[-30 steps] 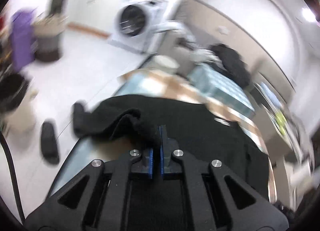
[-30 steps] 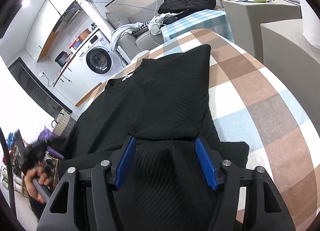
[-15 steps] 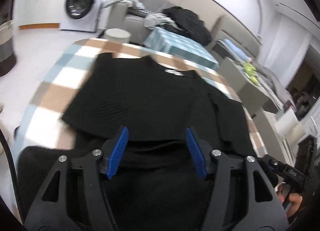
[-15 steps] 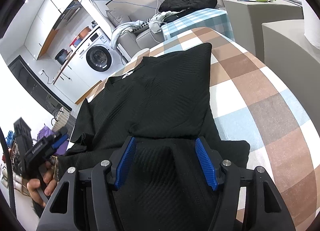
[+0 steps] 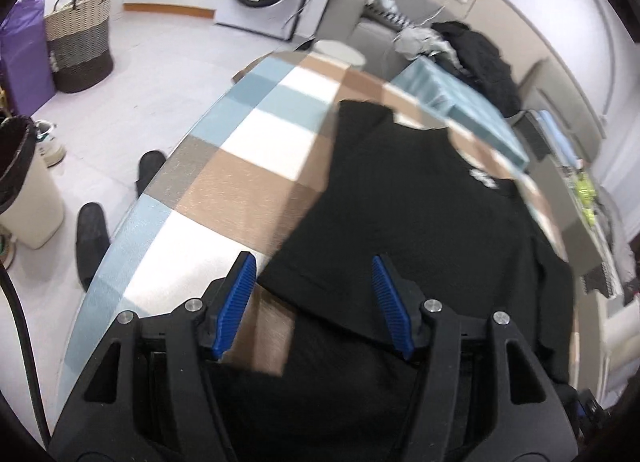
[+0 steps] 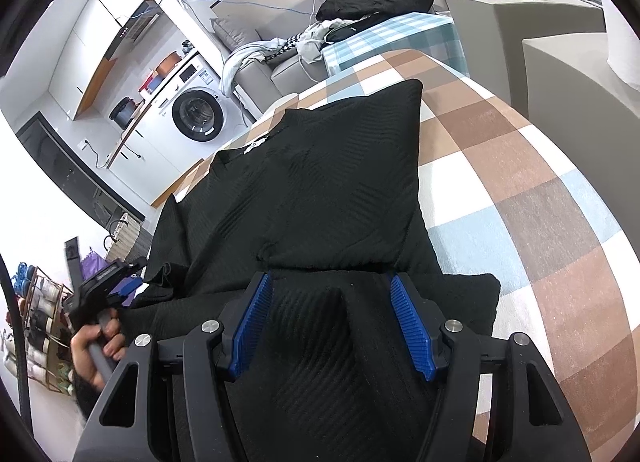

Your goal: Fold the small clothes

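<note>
Table [image 6: 532, 197] covered with checked cloth [image 5: 256, 165] in brown, white, light blue and grey squares. Black ribbed top [image 6: 328, 189] lies flat directly on cloth, spread lengthwise, sleeves folded in over body, neck label toward far end. Cloth bare to both sides of top. Nothing else visibly resting on it.

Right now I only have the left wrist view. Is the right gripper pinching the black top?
Observer: No. The right gripper is open; its jaws straddle a raised ridge of the black knit top, pads clear of it.
Operator: Is the right side folded in?
Observer: It looks so. That side lies folded over the body, leaving a straight edge along the checked tablecloth.
</note>
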`<move>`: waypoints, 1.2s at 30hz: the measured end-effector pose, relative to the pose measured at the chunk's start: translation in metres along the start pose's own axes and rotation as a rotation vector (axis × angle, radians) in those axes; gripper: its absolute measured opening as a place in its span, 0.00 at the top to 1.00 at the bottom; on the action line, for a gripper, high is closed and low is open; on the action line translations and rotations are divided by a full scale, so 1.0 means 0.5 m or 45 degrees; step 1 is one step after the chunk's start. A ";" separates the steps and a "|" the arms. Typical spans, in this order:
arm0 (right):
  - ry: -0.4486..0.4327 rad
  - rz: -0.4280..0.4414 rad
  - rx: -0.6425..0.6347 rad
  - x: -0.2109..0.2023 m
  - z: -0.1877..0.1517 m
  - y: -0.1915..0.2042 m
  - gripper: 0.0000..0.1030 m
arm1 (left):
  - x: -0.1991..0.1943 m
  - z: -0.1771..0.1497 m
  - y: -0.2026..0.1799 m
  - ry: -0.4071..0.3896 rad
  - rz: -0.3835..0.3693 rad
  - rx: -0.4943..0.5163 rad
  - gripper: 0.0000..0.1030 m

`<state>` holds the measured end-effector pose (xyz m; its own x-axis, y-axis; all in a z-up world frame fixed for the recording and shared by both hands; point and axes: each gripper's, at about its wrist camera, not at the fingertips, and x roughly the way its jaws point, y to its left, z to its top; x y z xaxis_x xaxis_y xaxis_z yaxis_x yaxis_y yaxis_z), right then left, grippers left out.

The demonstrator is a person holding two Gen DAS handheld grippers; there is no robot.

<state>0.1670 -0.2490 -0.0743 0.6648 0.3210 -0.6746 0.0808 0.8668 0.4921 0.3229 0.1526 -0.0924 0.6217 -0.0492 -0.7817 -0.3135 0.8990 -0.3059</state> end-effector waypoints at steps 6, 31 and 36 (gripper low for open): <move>0.001 0.023 0.043 -0.001 0.004 -0.007 0.38 | 0.015 0.010 -0.013 -0.012 -0.013 0.050 0.96; -0.005 -0.012 0.042 -0.020 -0.002 -0.016 0.38 | -0.030 -0.006 -0.111 -0.071 -0.032 0.221 0.22; 0.006 -0.021 0.040 -0.018 -0.004 -0.019 0.38 | 0.019 -0.039 -0.102 0.065 0.111 0.334 0.48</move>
<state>0.1589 -0.2593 -0.0738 0.6600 0.3086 -0.6850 0.1152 0.8593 0.4982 0.3306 0.0976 -0.0948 0.5618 0.0178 -0.8271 -0.1634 0.9825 -0.0899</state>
